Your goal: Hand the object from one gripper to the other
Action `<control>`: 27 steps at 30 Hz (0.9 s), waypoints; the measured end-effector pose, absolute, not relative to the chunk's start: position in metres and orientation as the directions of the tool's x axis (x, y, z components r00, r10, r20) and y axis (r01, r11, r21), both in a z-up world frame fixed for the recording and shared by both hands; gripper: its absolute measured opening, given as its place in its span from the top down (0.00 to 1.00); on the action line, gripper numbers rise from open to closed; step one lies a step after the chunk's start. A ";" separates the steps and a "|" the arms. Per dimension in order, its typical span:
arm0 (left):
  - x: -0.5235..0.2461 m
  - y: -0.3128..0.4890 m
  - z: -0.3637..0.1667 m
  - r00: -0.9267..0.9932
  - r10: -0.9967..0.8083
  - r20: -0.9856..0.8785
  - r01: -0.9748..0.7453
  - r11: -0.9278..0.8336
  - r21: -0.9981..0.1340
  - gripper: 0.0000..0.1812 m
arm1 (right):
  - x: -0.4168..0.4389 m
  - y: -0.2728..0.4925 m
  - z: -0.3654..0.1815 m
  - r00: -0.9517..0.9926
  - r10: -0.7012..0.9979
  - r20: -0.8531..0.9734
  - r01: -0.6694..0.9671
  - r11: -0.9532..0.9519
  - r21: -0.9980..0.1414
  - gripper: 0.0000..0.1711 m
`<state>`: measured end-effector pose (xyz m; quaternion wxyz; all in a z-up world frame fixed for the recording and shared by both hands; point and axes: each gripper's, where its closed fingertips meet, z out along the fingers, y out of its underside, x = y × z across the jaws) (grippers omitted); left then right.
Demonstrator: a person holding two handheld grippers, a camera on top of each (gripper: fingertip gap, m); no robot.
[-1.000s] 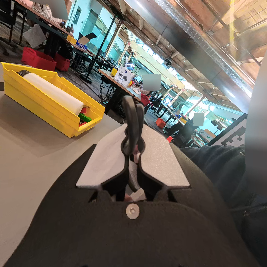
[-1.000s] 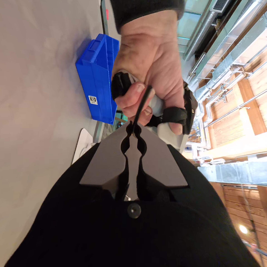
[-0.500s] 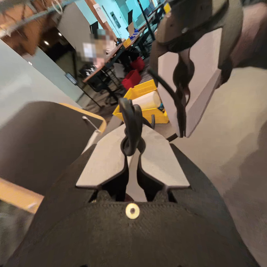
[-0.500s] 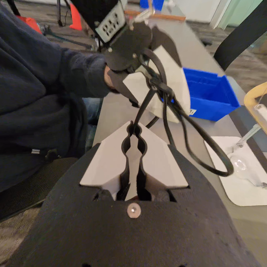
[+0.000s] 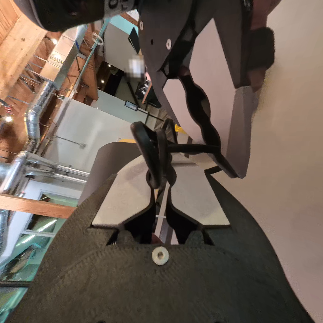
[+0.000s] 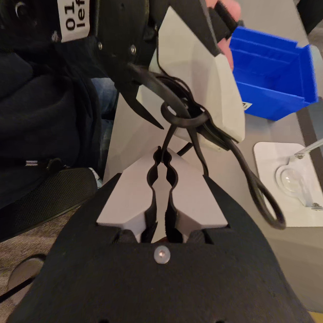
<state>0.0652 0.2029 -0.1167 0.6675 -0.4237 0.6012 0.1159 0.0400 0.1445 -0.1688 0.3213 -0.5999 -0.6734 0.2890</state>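
Above the grey table [image 6: 288, 262], both grippers clamp the black cord [image 6: 201, 118].

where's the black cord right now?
Held between both: the left hand-held gripper clamps its looped bundle, the right hand-held gripper pinches one strand of the black cord, above the grey table beside the blue bin.

Left gripper [image 5: 161, 174], grey wedge fingers on black textured body: tips pinched together on a black rubbery cord loop [image 5: 152, 153]. Right gripper [image 6: 161, 153], same build: tips also closed on a strand of that loop. The two point at each other, tips near. Hand [image 6: 225, 10] wraps the left gripper's handle.
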 end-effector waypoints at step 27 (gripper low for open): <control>0.075 0.203 -0.127 0.079 -0.212 -0.974 -0.682 0.701 -0.208 0.89 | 0.030 0.145 -0.122 -0.074 0.957 -0.279 0.022 -0.279 -0.960 1.00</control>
